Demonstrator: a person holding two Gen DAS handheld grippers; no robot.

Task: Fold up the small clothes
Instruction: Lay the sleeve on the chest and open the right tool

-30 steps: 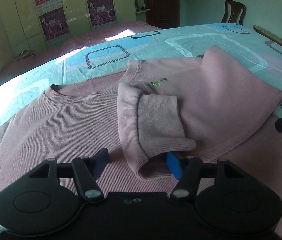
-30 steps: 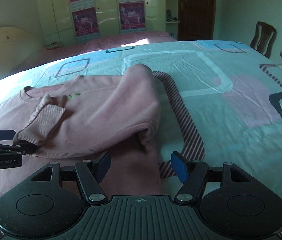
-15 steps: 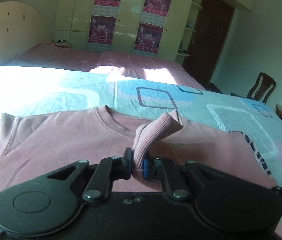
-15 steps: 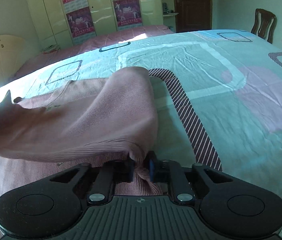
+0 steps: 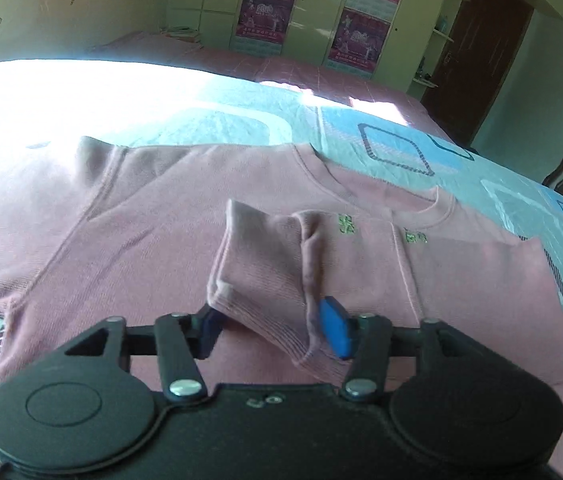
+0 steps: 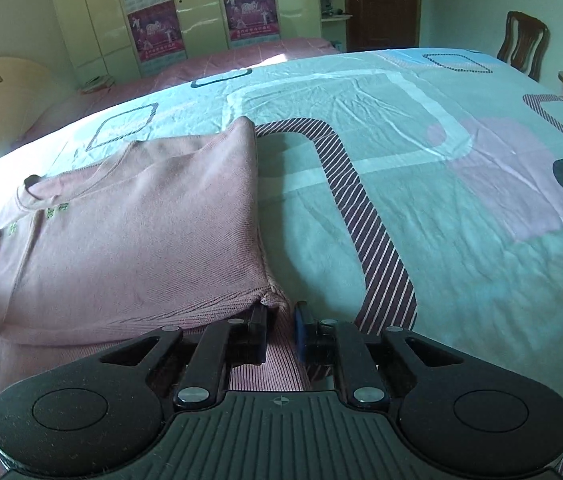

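Now that both my tongs have let go, the sweater (image 5: 129, 264) lies on the bed (image 6: 421, 168) with its right side folded in over the chest. Half a second ago I was clenched on it at two places, the cuff (image 5: 269, 276) lifted in my left tongs (image 5: 273, 330) and the folded edge pinched in my right tongs (image 6: 281, 330). Both now stand released, the left spread wide either side of the cuff, the right parted only a little, just short of the fold's corner. I judge this fold laid down and finished; the other sleeve, out flat to the left, is not yet folded in.

By count: one sweater, one cuff lying across its chest, two small green marks (image 5: 345, 224) below the neckline, one bed under it all. Beyond that, two chairs (image 6: 523, 46), one door (image 6: 381, 4) and four posters (image 6: 247, 12) on the wardrobe (image 6: 89, 28).
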